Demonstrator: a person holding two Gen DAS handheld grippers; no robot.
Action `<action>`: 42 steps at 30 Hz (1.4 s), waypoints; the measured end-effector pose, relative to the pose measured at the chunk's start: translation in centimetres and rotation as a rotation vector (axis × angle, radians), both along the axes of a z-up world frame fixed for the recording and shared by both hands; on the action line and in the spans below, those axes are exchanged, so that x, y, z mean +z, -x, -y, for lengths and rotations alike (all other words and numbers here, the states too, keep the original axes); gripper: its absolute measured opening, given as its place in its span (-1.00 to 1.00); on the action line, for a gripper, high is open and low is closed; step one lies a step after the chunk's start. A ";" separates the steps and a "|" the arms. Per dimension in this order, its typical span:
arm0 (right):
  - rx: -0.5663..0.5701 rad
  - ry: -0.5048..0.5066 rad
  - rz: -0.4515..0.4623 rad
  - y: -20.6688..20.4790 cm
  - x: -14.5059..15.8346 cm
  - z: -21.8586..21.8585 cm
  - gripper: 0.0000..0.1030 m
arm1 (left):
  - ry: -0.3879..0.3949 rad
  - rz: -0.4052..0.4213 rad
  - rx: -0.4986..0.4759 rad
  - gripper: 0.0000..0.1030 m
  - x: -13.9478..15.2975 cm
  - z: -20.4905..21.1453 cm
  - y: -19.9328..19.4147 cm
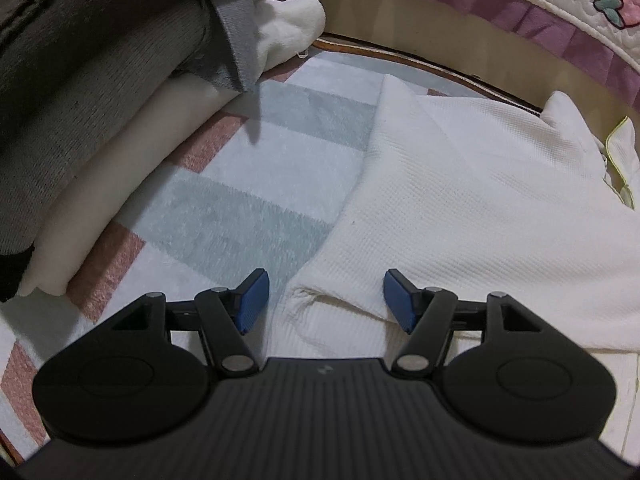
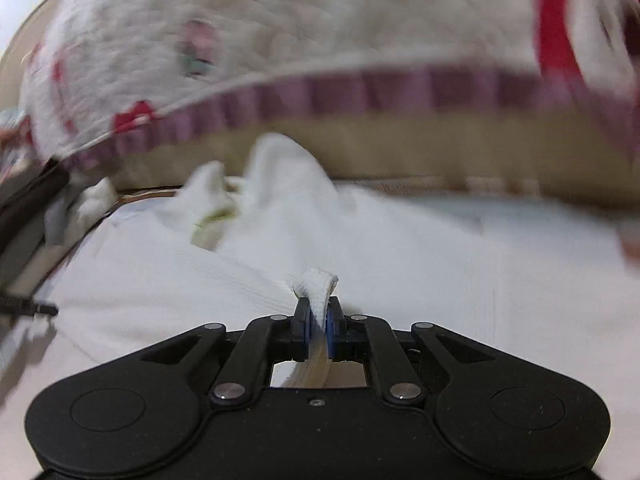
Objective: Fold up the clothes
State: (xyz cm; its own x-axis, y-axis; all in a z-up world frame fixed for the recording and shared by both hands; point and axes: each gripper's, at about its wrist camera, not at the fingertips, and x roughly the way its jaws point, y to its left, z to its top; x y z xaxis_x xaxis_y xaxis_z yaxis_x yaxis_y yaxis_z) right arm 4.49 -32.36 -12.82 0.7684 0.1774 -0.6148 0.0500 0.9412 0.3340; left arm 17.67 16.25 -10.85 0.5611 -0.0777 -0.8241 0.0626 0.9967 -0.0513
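A white waffle-knit garment (image 1: 460,200) lies spread on a checked mat (image 1: 248,184). My left gripper (image 1: 326,300) is open, its blue pads (image 1: 252,300) either side of the garment's near left corner, low over it. In the right wrist view the same white garment (image 2: 360,248) lies ahead, blurred. My right gripper (image 2: 318,322) is shut on a pinched fold of its edge (image 2: 318,284), which sticks up between the pads.
A stack of folded clothes, grey (image 1: 80,100) over white (image 1: 120,184), sits at the left of the mat. A bed side with a purple-frilled quilt (image 1: 560,32) runs across the back; it also shows in the right wrist view (image 2: 320,92).
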 end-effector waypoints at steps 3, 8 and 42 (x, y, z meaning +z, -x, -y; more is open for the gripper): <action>0.004 -0.019 0.025 0.5 0.9 0.2 -0.82 | -0.007 -0.005 -0.003 0.24 0.0 0.0 0.1; -0.083 -0.078 -0.116 0.1 -0.6 1.6 -0.68 | -0.073 -0.017 -0.032 0.41 0.1 0.4 -0.2; -0.926 -0.217 -0.092 23.5 5.4 25.5 0.24 | 0.133 0.063 -0.768 0.22 3.5 34.9 12.4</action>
